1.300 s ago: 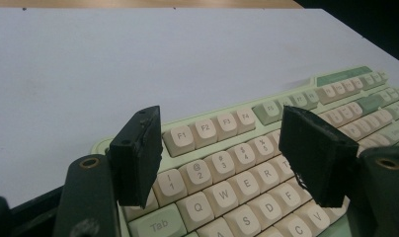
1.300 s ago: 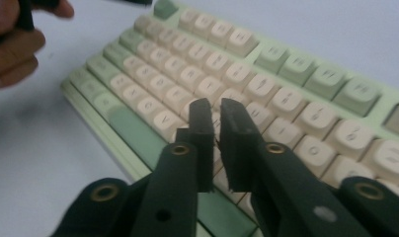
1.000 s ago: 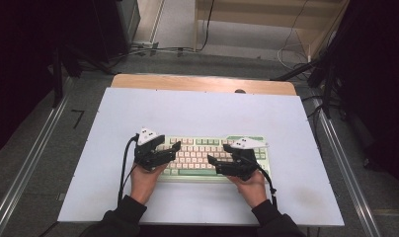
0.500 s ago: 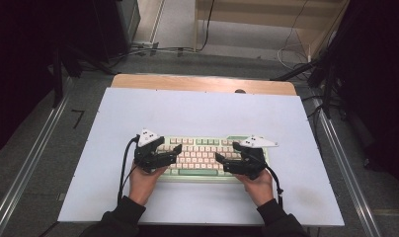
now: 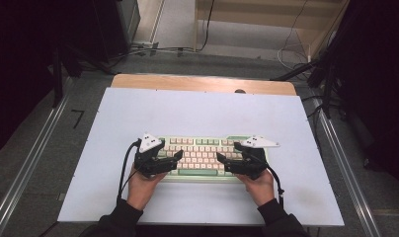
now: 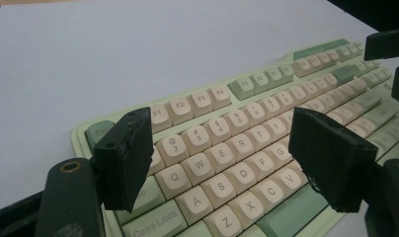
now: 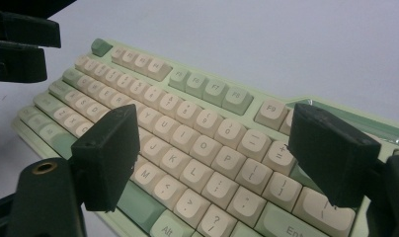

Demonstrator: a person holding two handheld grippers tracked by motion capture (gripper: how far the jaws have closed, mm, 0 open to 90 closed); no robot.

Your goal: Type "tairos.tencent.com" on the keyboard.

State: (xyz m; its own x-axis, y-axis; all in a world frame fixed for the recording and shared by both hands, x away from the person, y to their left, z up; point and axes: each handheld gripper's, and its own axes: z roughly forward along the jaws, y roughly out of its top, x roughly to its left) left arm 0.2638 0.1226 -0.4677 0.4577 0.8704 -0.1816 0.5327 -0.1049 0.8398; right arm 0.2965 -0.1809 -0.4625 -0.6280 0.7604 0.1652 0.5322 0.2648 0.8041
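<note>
A mint-green keyboard (image 5: pixel 202 154) with cream keys lies flat on the white tabletop (image 5: pixel 197 113), near the front. My left gripper (image 5: pixel 177 157) hovers open over its left end, jaws pointing right. In the left gripper view the left gripper (image 6: pixel 222 148) straddles the letter keys of the keyboard (image 6: pixel 266 79) without gripping anything. My right gripper (image 5: pixel 220 161) is open over the right half, jaws pointing left. The right gripper view has the right gripper (image 7: pixel 217 148) spread above the keyboard (image 7: pixel 197 84) around the O, P and L keys.
The wooden table edge (image 5: pixel 202 83) runs along the back. Metal rails (image 5: pixel 34 163) flank both sides, and cables (image 5: pixel 296 44) lie on the floor behind. The right gripper's jaws (image 6: pixel 387 44) show at the top right of the left gripper view.
My right gripper has shifted slightly to the right over the keyboard. The left gripper and the keyboard have stayed where they were.
</note>
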